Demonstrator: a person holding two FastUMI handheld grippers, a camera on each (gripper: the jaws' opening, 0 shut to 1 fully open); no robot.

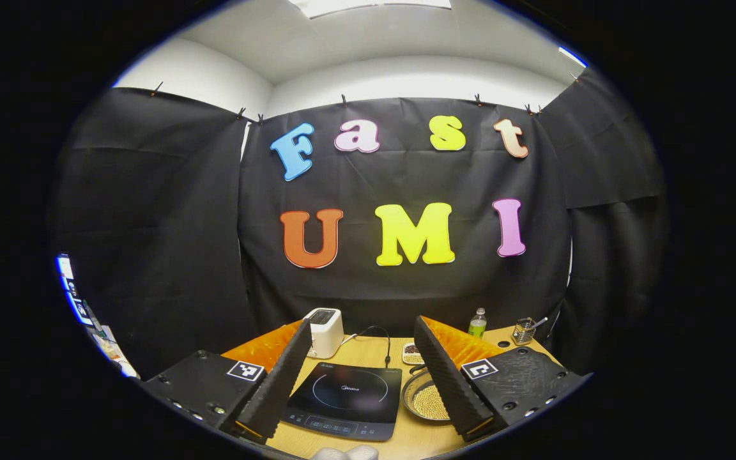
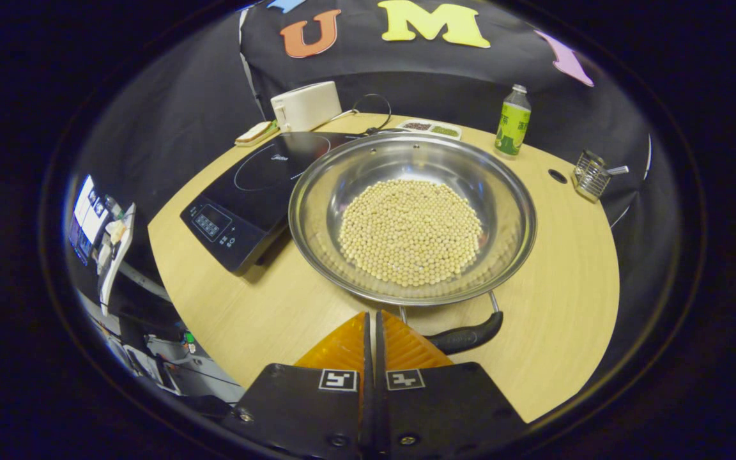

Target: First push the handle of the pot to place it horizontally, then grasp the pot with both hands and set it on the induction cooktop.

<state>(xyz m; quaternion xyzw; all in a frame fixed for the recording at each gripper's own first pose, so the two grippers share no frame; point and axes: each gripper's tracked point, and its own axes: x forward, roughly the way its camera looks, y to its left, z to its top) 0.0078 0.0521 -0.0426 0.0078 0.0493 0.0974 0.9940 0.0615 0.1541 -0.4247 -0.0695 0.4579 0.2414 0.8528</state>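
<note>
Right gripper view: right gripper (image 2: 372,319) pinched closed at 6 o'clock of bean-filled steel pot (image 2: 411,217), beside its handle (image 2: 467,337). Left gripper (image 1: 363,367) wide. Pot prob heavy, slick; grip 2 handles, not rim.

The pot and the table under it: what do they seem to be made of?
The pot looks like polished steel: its wall is silvery and mirrors the light. Its handle looks like dark plastic or rubber on thin wire struts, though I can't tell which. The table shows pale wood grain, perhaps a laminate.
</note>
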